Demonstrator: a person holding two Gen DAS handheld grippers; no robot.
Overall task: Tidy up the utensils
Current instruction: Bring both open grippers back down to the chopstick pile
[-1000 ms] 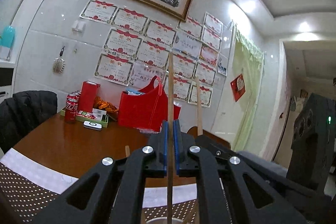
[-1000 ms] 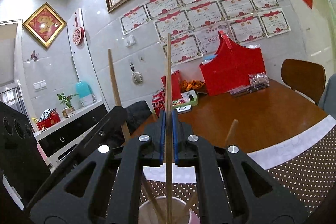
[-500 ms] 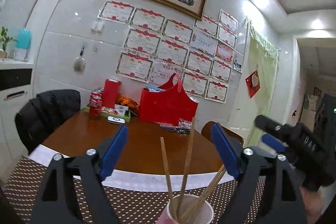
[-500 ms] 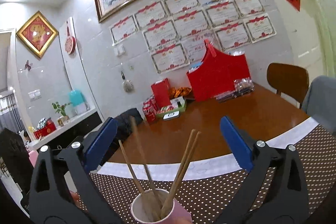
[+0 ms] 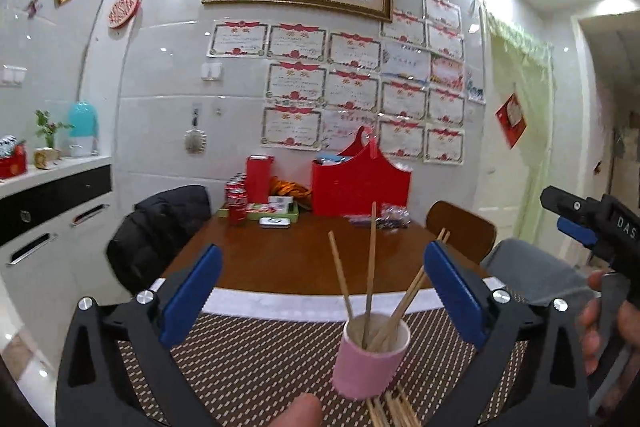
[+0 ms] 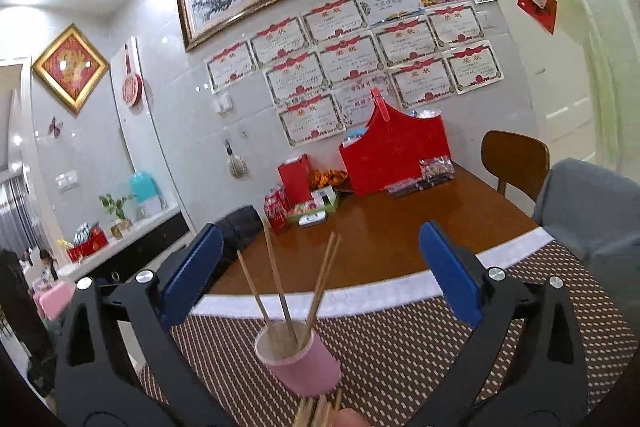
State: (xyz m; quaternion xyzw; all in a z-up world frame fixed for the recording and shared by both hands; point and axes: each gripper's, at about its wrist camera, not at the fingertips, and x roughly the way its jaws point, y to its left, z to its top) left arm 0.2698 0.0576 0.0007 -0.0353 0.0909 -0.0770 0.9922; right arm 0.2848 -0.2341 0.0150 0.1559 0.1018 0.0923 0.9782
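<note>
A pink cup (image 5: pixel 370 363) stands on the dotted brown placemat (image 5: pixel 248 359) and holds several wooden chopsticks (image 5: pixel 371 267) upright. More loose chopsticks (image 5: pixel 390 409) lie on the mat just in front of the cup. My left gripper (image 5: pixel 322 291) is open and empty, above and behind the cup. My right gripper (image 6: pixel 318 275) is open and empty too, with the cup (image 6: pixel 300 363) and its chopsticks (image 6: pixel 276 283) between its jaws in view. The right gripper also shows at the right edge of the left wrist view (image 5: pixel 588 223).
The wooden table (image 5: pixel 288 255) carries a red bag (image 5: pixel 360 187), cola cans (image 5: pixel 236 205) and a snack tray (image 5: pixel 276 213) at the back wall. A chair with a black jacket (image 5: pixel 160 227) stands at the left, a wooden chair (image 5: pixel 460 231) at the right.
Both grippers were shut on a chopstick each over the cup. They have opened, the chopsticks now stand in the cup, and both grippers have drawn back.
</note>
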